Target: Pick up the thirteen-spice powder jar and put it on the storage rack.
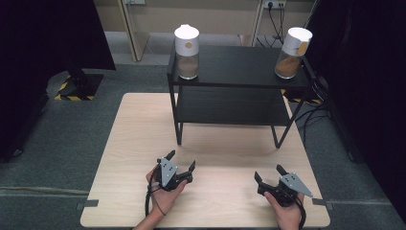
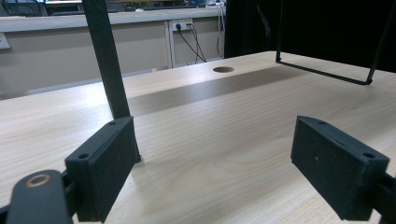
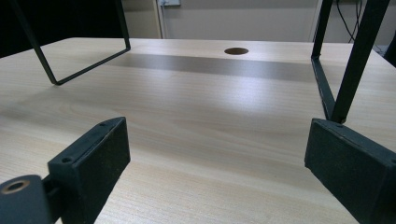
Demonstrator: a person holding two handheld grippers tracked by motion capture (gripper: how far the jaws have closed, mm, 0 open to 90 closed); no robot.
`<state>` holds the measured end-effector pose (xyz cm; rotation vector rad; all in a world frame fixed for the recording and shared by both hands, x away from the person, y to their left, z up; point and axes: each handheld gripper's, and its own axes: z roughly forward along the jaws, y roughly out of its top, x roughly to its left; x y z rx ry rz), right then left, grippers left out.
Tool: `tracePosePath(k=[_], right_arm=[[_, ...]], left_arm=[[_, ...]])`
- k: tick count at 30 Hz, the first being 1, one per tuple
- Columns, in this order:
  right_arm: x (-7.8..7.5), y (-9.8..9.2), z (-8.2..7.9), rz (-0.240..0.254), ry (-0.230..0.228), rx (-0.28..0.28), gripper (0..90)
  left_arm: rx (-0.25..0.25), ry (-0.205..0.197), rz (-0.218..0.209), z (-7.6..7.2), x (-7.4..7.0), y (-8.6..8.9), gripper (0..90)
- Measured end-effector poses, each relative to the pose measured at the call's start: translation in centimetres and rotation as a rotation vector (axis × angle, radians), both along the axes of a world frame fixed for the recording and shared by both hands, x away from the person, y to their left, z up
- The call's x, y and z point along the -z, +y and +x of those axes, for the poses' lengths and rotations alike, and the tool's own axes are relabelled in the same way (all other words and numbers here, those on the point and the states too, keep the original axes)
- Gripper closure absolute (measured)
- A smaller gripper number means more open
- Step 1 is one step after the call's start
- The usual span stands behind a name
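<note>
Pale wood-grain tabletop carrying a black two-tier metal shelf at its far half; on the shelf's top tier, seen from the high view, a clear jar with a white lid and greyish fill at the left corner and a clear jar with a white lid and orange-brown fill at the right corner, well apart. Left tongs and right tongs, each hand-held low at the near edge, jaws apart and empty. The gripper views add the shelf's thin black legs and a round hole in the tabletop beneath the shelf
</note>
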<state>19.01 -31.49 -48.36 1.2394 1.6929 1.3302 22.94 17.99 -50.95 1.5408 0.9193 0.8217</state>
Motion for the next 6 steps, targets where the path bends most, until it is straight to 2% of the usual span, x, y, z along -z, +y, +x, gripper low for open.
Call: tracePosePath(k=[6], right_arm=[[0.04, -0.06, -0.03, 0.003, -0.001, -0.002, 6.9]], left_arm=[[0.0, 0.003, 0.0, 0.03, -0.04, 0.0, 14.1]])
